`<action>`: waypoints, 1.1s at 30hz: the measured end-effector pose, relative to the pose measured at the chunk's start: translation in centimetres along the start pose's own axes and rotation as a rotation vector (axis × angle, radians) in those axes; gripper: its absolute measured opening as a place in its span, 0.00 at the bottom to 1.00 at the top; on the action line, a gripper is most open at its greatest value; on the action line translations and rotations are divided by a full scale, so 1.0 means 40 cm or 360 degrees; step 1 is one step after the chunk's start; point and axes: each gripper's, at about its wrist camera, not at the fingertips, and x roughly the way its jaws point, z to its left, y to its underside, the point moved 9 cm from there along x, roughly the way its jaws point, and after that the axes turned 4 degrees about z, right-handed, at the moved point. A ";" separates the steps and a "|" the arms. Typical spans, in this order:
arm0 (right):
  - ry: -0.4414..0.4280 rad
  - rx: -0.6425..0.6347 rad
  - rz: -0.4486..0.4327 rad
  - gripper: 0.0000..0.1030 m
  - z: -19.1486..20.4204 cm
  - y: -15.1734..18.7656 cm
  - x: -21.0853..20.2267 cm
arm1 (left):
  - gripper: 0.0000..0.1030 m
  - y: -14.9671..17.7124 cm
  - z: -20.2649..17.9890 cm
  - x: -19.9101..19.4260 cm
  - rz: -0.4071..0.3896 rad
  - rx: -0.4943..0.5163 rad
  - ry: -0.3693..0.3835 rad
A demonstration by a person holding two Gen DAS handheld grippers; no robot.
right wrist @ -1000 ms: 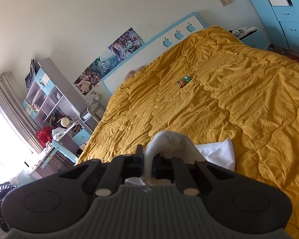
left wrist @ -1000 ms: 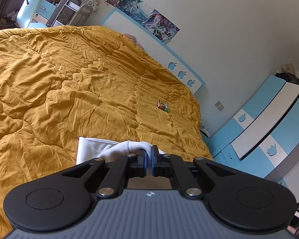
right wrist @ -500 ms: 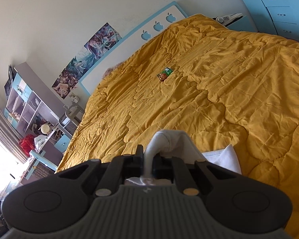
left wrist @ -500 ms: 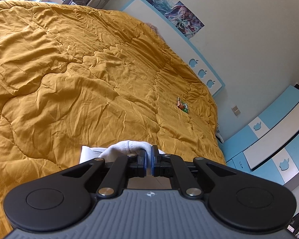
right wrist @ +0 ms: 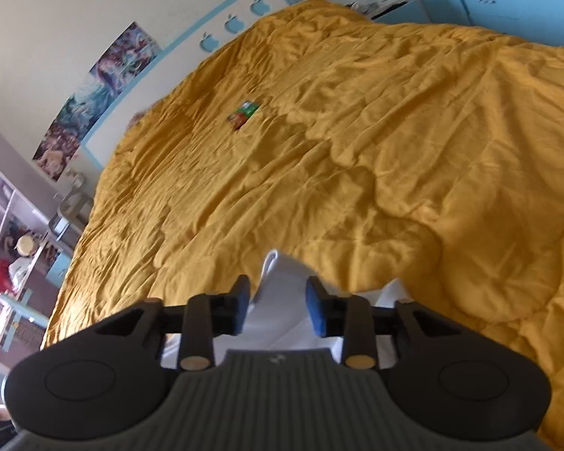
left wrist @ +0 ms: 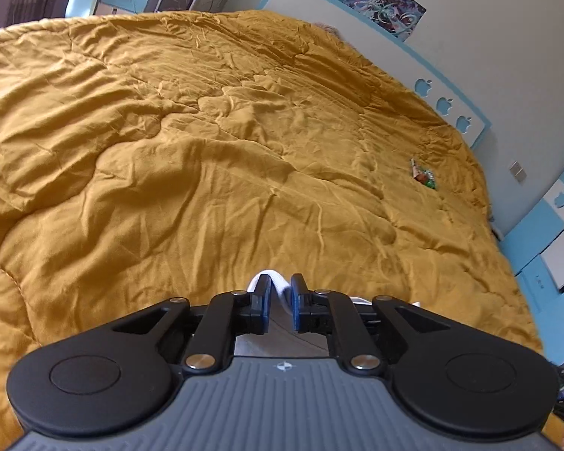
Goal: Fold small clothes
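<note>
A small white garment [left wrist: 272, 282] lies on the yellow quilt [left wrist: 206, 150] right under both grippers. In the left wrist view a white fold of it rises between the fingers of my left gripper [left wrist: 280, 293], whose jaws stand slightly apart. In the right wrist view the white garment [right wrist: 282, 300] spreads below my right gripper [right wrist: 278, 293], whose jaws stand wide apart with cloth loose between them. Most of the garment is hidden behind the gripper bodies.
A small green and red packet [left wrist: 423, 178] lies on the quilt toward the headboard; it also shows in the right wrist view [right wrist: 242, 112]. The blue-trimmed headboard [left wrist: 443, 105] with apple cutouts, blue wardrobe [left wrist: 556, 233] and shelves [right wrist: 15, 225] ring the bed.
Both grippers were shut on the white garment and have opened, the right one wider. Both have lowered toward the quilt and the cloth has dropped.
</note>
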 end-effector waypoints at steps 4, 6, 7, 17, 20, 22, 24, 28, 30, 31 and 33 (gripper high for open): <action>0.0079 0.0044 -0.0192 0.56 -0.081 -0.035 -0.084 | 0.34 0.008 0.008 -0.029 -0.0120 0.0184 -0.0104; 0.0074 0.0022 -0.0102 0.56 -0.103 -0.016 -0.116 | 0.40 0.010 -0.004 -0.056 -0.0182 0.0295 -0.0109; 0.0068 -0.0016 -0.0069 0.56 -0.107 -0.001 -0.138 | 0.44 0.008 -0.009 -0.070 -0.0214 0.0343 -0.0123; -0.0192 -0.0153 0.0169 0.67 -0.077 0.265 -0.434 | 0.62 0.059 -0.067 -0.303 -0.0194 0.0405 0.0066; -0.0294 -0.0014 0.0296 0.67 -0.074 0.382 -0.483 | 0.62 0.127 -0.058 -0.378 -0.0110 0.0349 0.0082; -0.0312 0.0045 0.0353 0.67 -0.079 0.441 -0.492 | 0.62 0.180 -0.036 -0.420 -0.0034 0.0240 0.0116; -0.0275 0.0157 0.0334 0.68 -0.098 0.489 -0.503 | 0.62 0.234 -0.013 -0.454 0.0046 0.0097 0.0186; -0.0372 0.0571 0.0269 0.67 -0.151 0.526 -0.509 | 0.61 0.339 0.022 -0.486 0.0207 -0.0178 0.0326; -0.0443 0.0684 0.0239 0.67 -0.161 0.523 -0.510 | 0.61 0.397 0.020 -0.477 0.0286 -0.0224 0.0396; -0.0462 0.0720 0.0233 0.67 -0.165 0.521 -0.507 | 0.61 0.421 0.015 -0.467 0.0321 -0.0212 0.0412; -0.0471 0.0793 0.0244 0.64 -0.178 0.516 -0.483 | 0.61 0.456 0.015 -0.435 0.0360 -0.0238 0.0420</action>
